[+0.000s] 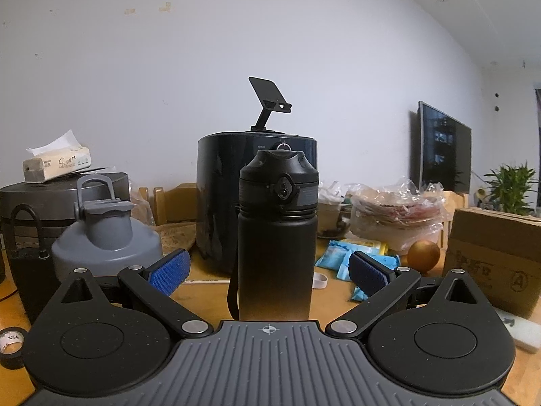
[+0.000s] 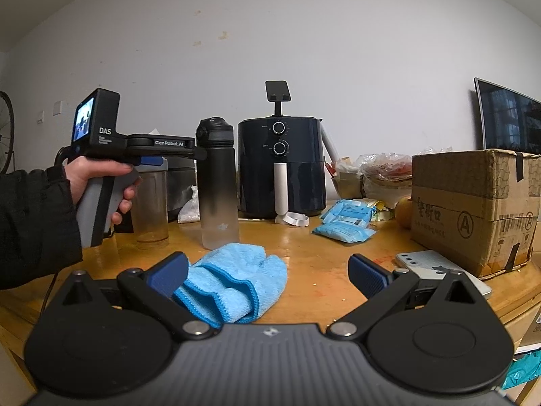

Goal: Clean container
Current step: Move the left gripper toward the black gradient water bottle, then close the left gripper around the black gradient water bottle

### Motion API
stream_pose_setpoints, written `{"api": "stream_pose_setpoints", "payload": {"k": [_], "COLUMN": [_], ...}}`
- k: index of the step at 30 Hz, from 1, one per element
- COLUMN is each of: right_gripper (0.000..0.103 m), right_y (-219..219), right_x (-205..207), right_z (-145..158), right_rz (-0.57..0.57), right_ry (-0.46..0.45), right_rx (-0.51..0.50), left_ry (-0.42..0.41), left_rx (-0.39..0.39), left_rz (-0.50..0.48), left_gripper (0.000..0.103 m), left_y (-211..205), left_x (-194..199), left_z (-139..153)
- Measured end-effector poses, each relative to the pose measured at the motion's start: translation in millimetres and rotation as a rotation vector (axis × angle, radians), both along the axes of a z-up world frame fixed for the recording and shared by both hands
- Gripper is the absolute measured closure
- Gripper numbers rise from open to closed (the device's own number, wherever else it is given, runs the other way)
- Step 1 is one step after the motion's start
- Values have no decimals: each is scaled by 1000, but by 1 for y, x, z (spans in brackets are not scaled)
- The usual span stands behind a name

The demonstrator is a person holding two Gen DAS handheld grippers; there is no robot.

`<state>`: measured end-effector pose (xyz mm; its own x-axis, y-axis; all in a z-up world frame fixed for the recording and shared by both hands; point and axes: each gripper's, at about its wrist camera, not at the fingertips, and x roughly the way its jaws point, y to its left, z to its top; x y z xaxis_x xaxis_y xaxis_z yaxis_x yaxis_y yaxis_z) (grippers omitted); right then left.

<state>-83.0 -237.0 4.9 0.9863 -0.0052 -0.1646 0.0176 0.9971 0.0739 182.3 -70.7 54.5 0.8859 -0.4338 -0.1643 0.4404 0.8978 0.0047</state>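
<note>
A tall bottle [image 1: 276, 237] with a black top fading to frosted clear stands upright on the wooden table, lid shut. My left gripper [image 1: 268, 272] is open, its blue pads either side of the bottle and apart from it. From the right wrist view the same bottle [image 2: 217, 182] stands behind a folded blue cloth [image 2: 233, 280], and the left gripper [image 2: 199, 153], held by a hand [image 2: 98, 176], reaches the bottle's neck. My right gripper [image 2: 268, 275] is open just above the cloth, with its left pad [image 2: 169, 272] over the cloth's edge.
A black air fryer [image 2: 280, 169] stands behind the bottle. A grey-lidded jug [image 1: 104, 233] and a dark cooker [image 1: 40, 199] are at left. A cardboard box [image 2: 473, 203], a phone [image 2: 439, 267], blue packets [image 2: 348, 220], an orange [image 1: 423, 255] and wrapped food [image 1: 395, 213] crowd the right.
</note>
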Motion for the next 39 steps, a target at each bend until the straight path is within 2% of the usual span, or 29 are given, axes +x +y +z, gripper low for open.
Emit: {"api": "stream_pose_setpoints", "payload": {"k": [39], "right_gripper": [0], "right_y": [-5], "right_x": [1], "right_z": [-4], "right_rz": [-15], "right_ry": [27], "right_rx": [8], "left_ry": [-6], "left_rx": [-36], "left_rz": [-1], "left_gripper": [0], "left_y": [-19], "left_x": [46], "left_z": [16]}}
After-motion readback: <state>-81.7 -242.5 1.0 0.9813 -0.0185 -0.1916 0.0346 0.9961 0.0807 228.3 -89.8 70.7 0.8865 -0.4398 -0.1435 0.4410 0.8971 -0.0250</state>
